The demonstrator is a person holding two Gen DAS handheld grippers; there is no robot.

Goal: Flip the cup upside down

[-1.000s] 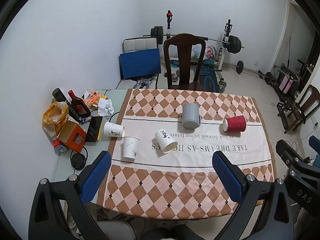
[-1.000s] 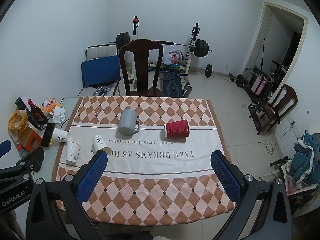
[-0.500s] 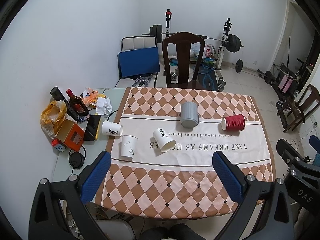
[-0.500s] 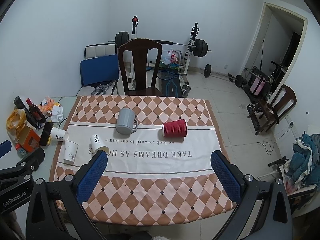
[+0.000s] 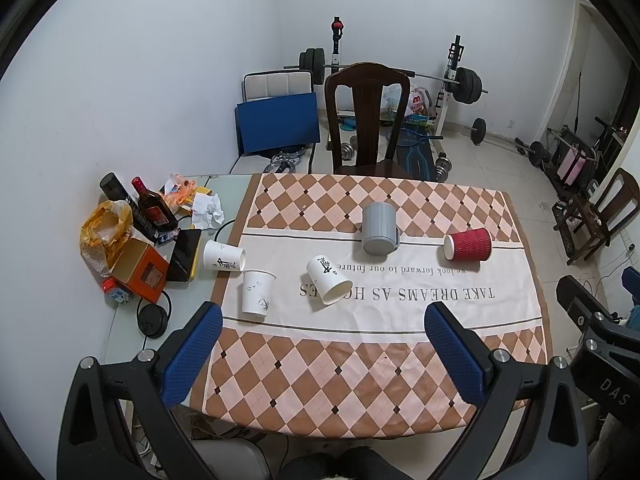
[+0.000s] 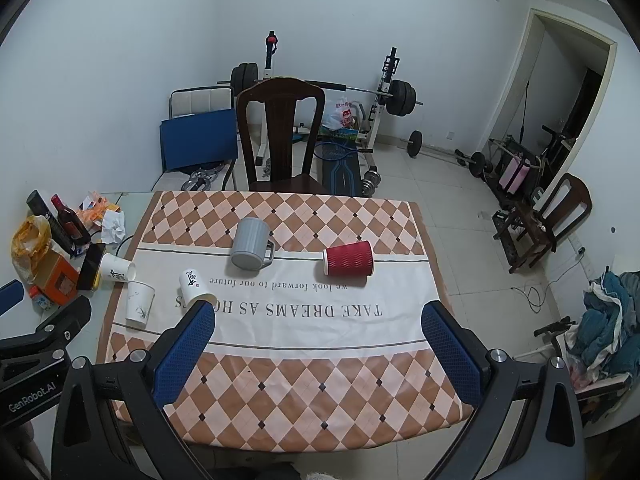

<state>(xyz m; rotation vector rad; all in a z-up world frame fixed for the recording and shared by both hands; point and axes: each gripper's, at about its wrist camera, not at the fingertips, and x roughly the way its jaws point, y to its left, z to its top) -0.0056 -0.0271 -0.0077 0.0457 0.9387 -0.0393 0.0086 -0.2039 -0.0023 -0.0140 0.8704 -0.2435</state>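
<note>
Several cups are on the checkered tablecloth. A grey mug lies on its side mid-table, also in the right wrist view. A red ribbed paper cup lies on its side to the right. A white paper cup lies tilted. Another white cup stands upright. A third white cup lies on its side at the cloth's left edge. My left gripper and right gripper are open and empty, held above the table's near edge.
Bottles, an orange box, a yellow bag, a phone and crumpled paper crowd the table's left side. A dark wooden chair stands behind the table. Weights and a barbell rack are beyond.
Both grippers have risen or drawn back slightly, so the table looks a little farther away. Nothing on the table has moved, and both grippers stay open.
</note>
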